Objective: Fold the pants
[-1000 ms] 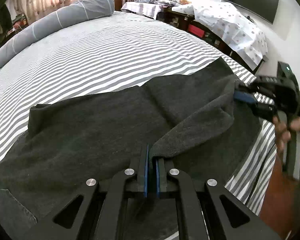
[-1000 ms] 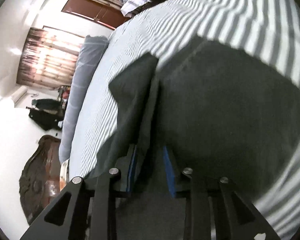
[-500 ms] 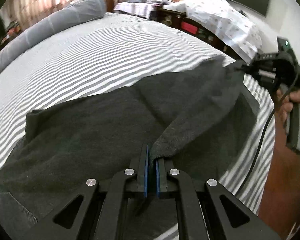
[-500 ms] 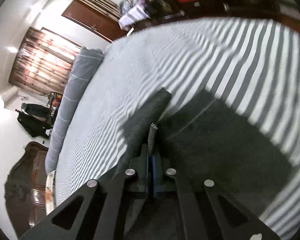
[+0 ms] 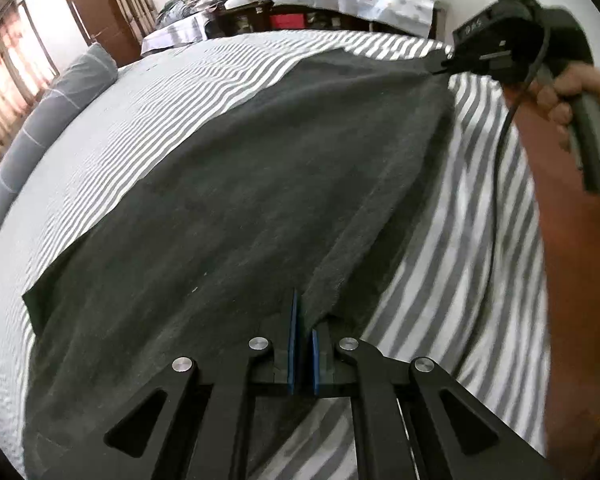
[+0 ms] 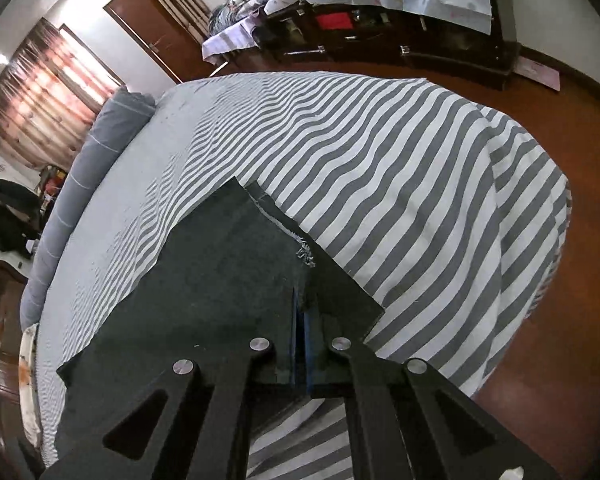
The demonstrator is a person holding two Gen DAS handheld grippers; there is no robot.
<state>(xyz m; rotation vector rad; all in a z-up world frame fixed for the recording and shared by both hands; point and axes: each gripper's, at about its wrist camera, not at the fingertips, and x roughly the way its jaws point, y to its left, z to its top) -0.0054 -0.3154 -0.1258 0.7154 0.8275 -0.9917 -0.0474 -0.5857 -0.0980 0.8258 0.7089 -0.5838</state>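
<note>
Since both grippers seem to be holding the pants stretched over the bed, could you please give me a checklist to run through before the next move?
1. Left gripper shut on the pants edge: ok.
2. Right gripper shut on the hem end, near the frayed threads: ok.
3. Fabric between the two grips flat, without bunching: ok.
4. Pants lying fully on the striped bedsheet, not over the bed edge: ok at the far end; near end cannot tell.
5. Both legs stacked evenly: cannot tell; a lower layer shows along the right edge.
6. Cable clear of the fabric: ok.
</note>
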